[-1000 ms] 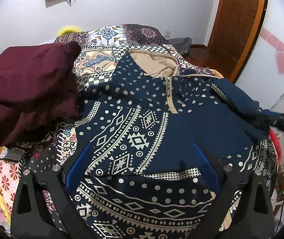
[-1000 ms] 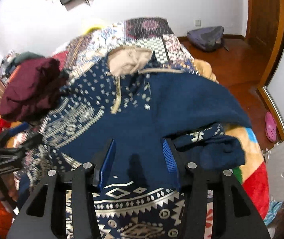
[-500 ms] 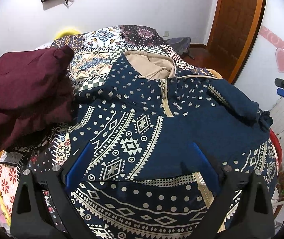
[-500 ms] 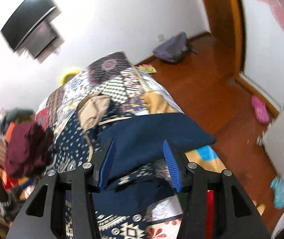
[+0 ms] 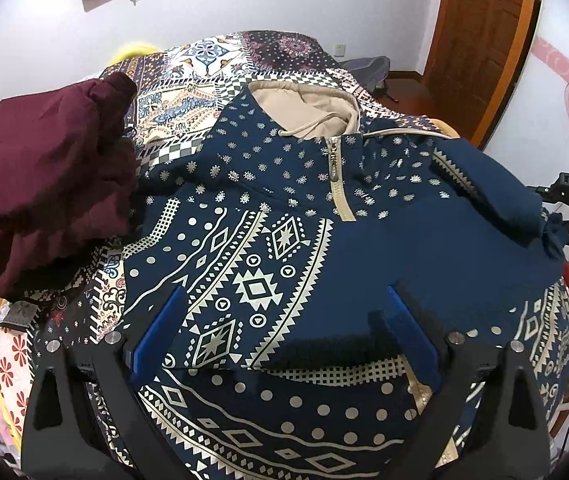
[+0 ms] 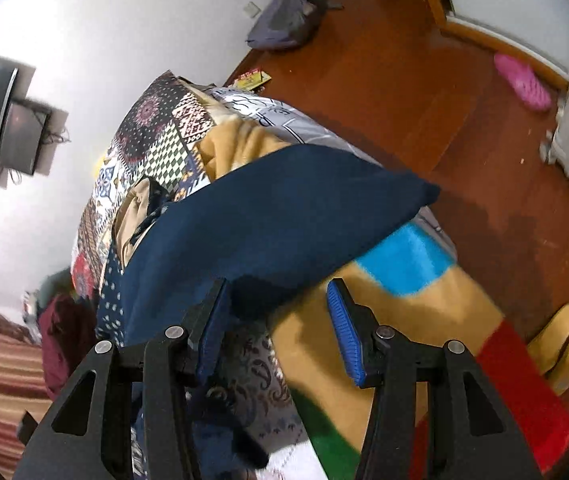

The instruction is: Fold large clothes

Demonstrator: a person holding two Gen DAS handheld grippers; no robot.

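Both tongs stand released: left tongs (image 5: pixel 284 336) over the navy hoodie (image 5: pixel 324 248) spread on the bed (image 5: pixel 204 60) (maroon garment (image 5: pixel 40 184) beside), right tongs (image 6: pixel 276 320) seemingly beside its sleeve (image 6: pixel 284 208).

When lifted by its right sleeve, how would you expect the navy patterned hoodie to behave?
Probably floppy: the navy patterned hoodie lies creased on the bed, its sleeve folded. Likely fairly heavy, since the fabric looks thick. It would likely drag and unfold.
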